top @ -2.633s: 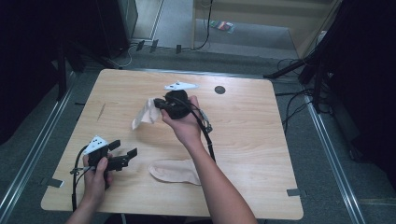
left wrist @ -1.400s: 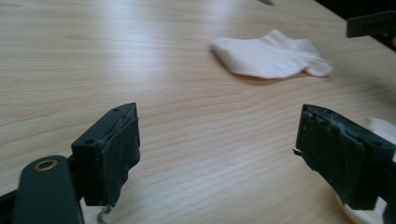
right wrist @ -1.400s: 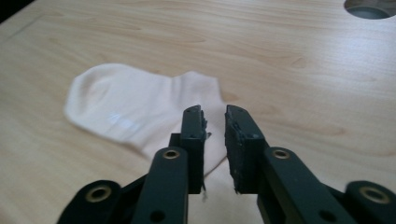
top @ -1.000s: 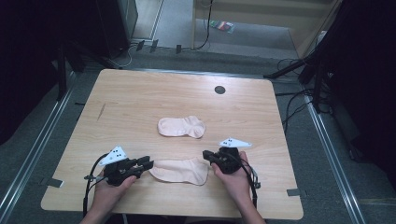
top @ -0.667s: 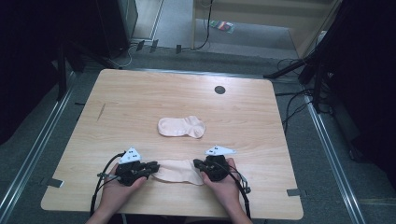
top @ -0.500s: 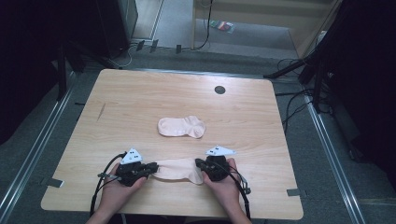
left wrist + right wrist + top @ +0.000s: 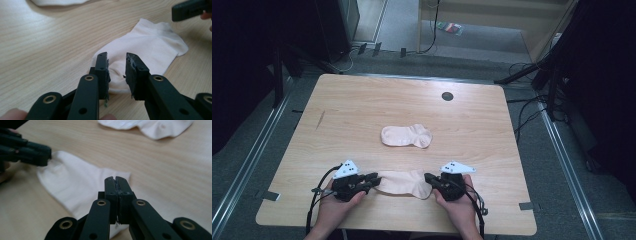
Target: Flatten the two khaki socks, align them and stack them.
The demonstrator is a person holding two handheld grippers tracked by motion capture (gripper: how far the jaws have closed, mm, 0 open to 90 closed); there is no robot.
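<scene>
Two pale pink ankle socks lie flat on the wooden table (image 7: 492, 135). The far sock (image 7: 406, 135) rests at the middle. The near sock (image 7: 402, 182) lies by the front edge, between both grippers. My left gripper (image 7: 371, 180) is at its left end; in the left gripper view the gripper (image 7: 117, 66) is open, its jaws straddling the sock (image 7: 147, 47) at the toe. My right gripper (image 7: 429, 179) is at the right end; in the right gripper view the gripper (image 7: 117, 182) is pressed shut over the sock's (image 7: 75, 182) cuff edge.
A black round grommet (image 7: 447, 96) sits at the table's back right. The front table edge runs just under both hands. Grey floor with cables (image 7: 532, 107) and metal rails surrounds the table. The far sock (image 7: 150, 126) lies beyond the right jaws.
The right gripper laid the sock it was holding at the table's middle and came down to the near sock's right end. The left gripper moved to that sock's left end.
</scene>
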